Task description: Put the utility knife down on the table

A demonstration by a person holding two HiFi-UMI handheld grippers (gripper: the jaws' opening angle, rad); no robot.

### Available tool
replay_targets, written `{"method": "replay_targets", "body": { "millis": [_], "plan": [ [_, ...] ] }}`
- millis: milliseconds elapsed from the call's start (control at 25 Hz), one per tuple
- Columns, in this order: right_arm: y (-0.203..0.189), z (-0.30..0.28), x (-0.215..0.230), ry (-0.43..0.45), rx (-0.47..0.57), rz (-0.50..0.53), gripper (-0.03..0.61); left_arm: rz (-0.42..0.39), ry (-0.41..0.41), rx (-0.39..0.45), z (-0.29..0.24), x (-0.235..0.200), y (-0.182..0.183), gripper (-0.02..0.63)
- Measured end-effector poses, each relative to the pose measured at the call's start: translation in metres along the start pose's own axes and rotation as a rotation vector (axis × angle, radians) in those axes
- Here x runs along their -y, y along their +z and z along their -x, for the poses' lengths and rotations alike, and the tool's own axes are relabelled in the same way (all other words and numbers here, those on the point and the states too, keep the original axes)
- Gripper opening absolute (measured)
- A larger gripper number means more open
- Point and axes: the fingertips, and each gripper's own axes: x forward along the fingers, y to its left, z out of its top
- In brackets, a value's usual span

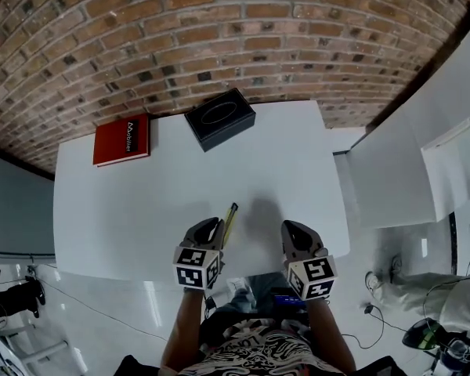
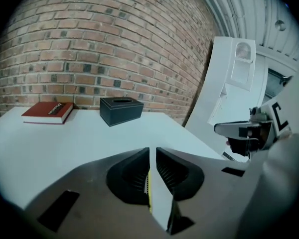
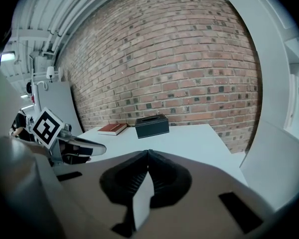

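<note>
My left gripper (image 1: 212, 225) is shut on the utility knife (image 1: 230, 219), a slim yellow and black tool whose tip pokes forward past the jaws above the front part of the white table (image 1: 125, 210). In the left gripper view only a thin yellow strip of the knife (image 2: 148, 182) shows between the closed pads of that gripper (image 2: 152, 152). The right gripper (image 1: 292, 229) hovers beside it, about a hand's width to the right, jaws shut with nothing in them. Its own view shows the right gripper (image 3: 147, 154) closed and empty.
A red book (image 1: 122, 140) lies at the table's back left. A black tissue box (image 1: 219, 118) stands at the back centre, in front of a brick wall. White panels (image 1: 407, 155) stand to the right of the table. Cables and gear lie on the floor.
</note>
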Motion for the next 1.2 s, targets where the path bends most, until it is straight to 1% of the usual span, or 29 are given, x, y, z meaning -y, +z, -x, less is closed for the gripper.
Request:
{"method": "replay_targets", "body": {
  "millis": [120, 320, 560, 760, 960, 1200],
  "plan": [
    [0.01, 0.003, -0.008, 0.0, 0.024, 0.02, 0.0, 0.0, -0.013, 0.049, 0.01, 0.004, 0.019, 0.04],
    [0.029, 0.008, -0.026, 0.017, 0.074, 0.024, 0.0, -0.002, -0.041, 0.095, 0.024, 0.009, 0.036, 0.029],
    [0.051, 0.015, -0.034, 0.011, 0.134, 0.061, 0.0, -0.028, -0.025, 0.148, 0.044, 0.011, 0.058, 0.023],
    [0.067, 0.021, -0.041, 0.012, 0.177, 0.08, 0.0, -0.032, -0.016, 0.217, 0.064, 0.012, 0.081, 0.021],
    [0.073, 0.026, -0.047, 0.013, 0.199, 0.093, 0.0, -0.012, -0.023, 0.24, 0.072, 0.013, 0.083, 0.021],
    [0.07, 0.028, -0.052, 0.019, 0.193, 0.103, 0.0, -0.025, -0.005, 0.251, 0.078, 0.011, 0.08, 0.02]
  ]
}}
